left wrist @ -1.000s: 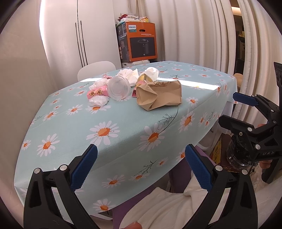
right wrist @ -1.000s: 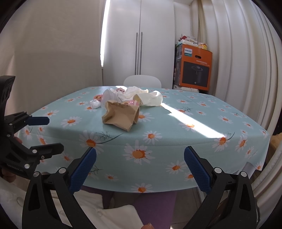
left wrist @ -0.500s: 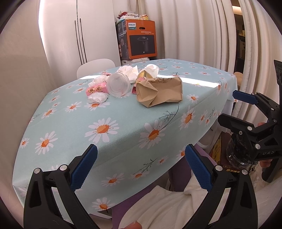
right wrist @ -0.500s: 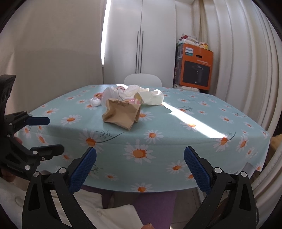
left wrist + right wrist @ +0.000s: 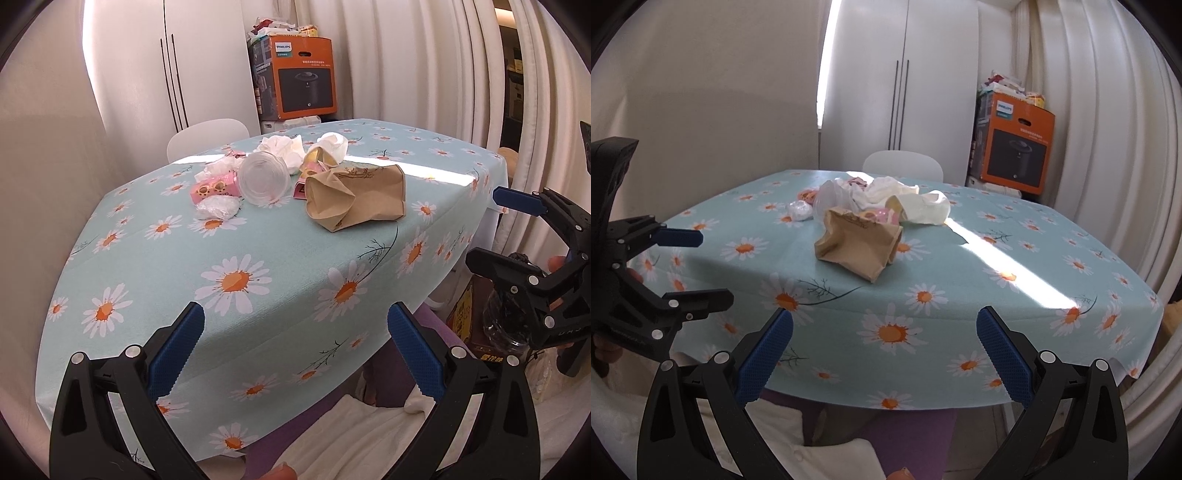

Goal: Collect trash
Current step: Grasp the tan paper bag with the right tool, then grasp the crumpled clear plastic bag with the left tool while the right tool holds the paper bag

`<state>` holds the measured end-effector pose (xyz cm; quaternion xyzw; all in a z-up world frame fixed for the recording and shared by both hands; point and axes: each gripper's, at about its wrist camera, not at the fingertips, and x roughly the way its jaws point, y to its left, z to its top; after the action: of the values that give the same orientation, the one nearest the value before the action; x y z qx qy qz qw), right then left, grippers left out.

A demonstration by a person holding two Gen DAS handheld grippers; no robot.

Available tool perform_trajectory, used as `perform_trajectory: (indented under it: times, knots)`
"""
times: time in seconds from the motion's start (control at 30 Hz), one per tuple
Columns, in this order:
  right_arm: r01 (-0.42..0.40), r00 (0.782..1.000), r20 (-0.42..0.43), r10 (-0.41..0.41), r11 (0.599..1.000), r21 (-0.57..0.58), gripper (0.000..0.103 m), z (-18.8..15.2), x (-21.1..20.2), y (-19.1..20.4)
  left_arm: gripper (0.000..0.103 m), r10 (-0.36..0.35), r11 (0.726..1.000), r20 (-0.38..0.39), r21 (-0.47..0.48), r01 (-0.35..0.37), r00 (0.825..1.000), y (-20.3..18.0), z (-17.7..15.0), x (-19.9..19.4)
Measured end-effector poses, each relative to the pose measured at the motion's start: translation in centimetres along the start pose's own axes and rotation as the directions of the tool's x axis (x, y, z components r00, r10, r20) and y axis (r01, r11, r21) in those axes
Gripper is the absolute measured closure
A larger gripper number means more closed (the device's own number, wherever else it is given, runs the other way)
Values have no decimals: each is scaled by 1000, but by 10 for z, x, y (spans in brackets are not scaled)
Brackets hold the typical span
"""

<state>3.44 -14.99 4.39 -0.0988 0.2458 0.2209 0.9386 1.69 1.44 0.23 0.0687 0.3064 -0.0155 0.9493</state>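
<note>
A heap of trash lies on the daisy tablecloth [image 5: 236, 254]: a crumpled brown paper bag [image 5: 354, 201] in front, a clear plastic cup [image 5: 263, 181] on its side, a pink wrapper [image 5: 214, 189], white tissues [image 5: 284, 147] and a clear plastic wad [image 5: 218, 208]. The bag also shows in the right wrist view [image 5: 858, 243]. My left gripper [image 5: 295, 347] is open and empty at the table's near edge. My right gripper [image 5: 884, 350] is open and empty at the near edge, further right; it also shows in the left wrist view [image 5: 517, 236].
A white chair [image 5: 903, 166] stands behind the table. An orange appliance box [image 5: 299, 77] sits on a stack by the white wardrobe [image 5: 901, 81]. White curtains [image 5: 424, 66] hang on the right. A sunlit strip [image 5: 1004, 269] crosses the cloth.
Both grippers have edged slightly towards the table and risen a little. Both stay open. The trash has not moved.
</note>
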Motion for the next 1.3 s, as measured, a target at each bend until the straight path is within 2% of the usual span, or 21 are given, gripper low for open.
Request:
perform_trajectory:
  times: [0.23, 0.43, 0.53, 0.67, 0.77, 0.9, 1.13, 1.3]
  knots:
    - [-55, 998, -23, 55, 998, 6, 7, 16, 27, 5, 6, 63, 998, -37, -18, -63, 997, 29, 18, 15]
    - [-94, 994, -52, 95, 995, 10, 7, 29, 53, 10, 6, 85, 996, -96, -25, -87, 992, 45, 34, 35]
    - [-112, 991, -69, 112, 994, 9, 7, 38, 64, 11, 6, 68, 997, -125, -24, -71, 990, 50, 42, 42]
    - [-119, 988, -97, 119, 993, 2, 7, 46, 80, 12, 6, 82, 996, -180, -6, -85, 980, 54, 50, 57]
    - [-135, 983, -120, 135, 991, 15, 7, 50, 95, 11, 6, 19, 998, -241, -50, -32, 970, 63, 56, 71]
    - [-149, 978, -147, 150, 989, 20, 7, 53, 115, 10, 6, 43, 998, -283, -36, -56, 958, 71, 59, 90]
    - [-171, 966, -192, 172, 985, 22, 7, 55, 148, 15, 5, -80, 995, -325, -87, 54, 942, 84, 71, 114]
    - [-168, 968, -186, 169, 986, 22, 7, 60, 161, 13, 4, -104, 994, -344, -73, 84, 933, 84, 83, 130]
